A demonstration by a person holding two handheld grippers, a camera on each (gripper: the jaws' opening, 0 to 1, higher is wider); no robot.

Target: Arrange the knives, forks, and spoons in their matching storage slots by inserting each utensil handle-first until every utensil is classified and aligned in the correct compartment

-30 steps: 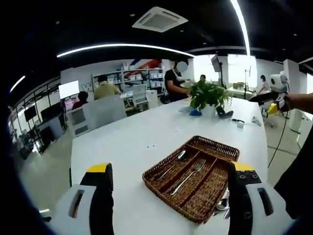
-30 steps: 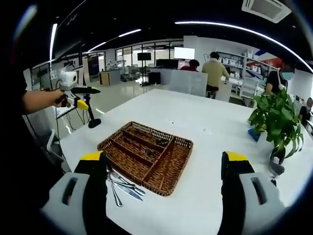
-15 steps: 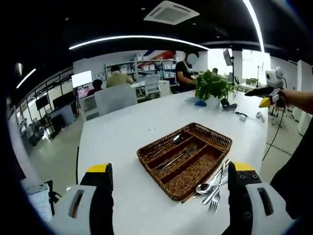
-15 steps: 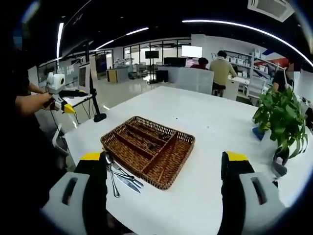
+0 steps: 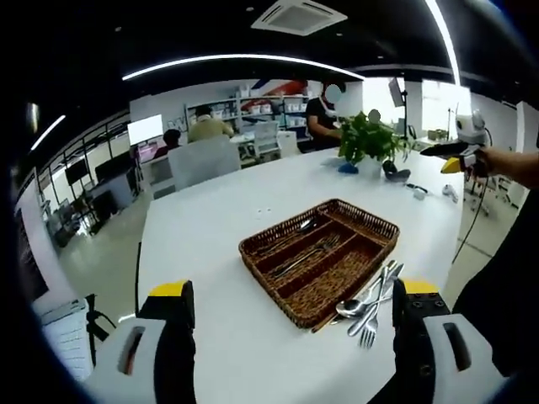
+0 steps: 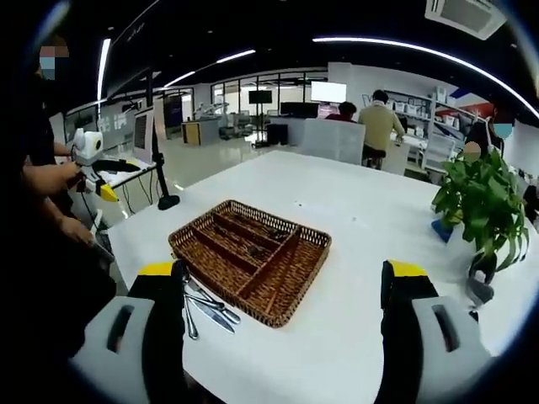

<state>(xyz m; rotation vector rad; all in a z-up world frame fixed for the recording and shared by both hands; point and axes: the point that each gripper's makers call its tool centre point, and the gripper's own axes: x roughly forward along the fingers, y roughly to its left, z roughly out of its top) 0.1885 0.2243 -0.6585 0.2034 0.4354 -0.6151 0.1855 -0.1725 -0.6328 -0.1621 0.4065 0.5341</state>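
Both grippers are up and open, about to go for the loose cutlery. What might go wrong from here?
The loose utensils lie overlapped in a pile against the wicker tray, so a grasp may catch two at once. They also sit near the table edge; a nudge might push one off.

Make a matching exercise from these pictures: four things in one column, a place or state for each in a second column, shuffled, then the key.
1. wicker tray
2. loose cutlery
3. potted plant
4. left gripper

a. lying on the table beside the tray
b. jaws apart, holding nothing
c. already holding a spoon and a fork
d. standing on the far part of the table

Pairs: 1-c, 2-a, 3-d, 4-b
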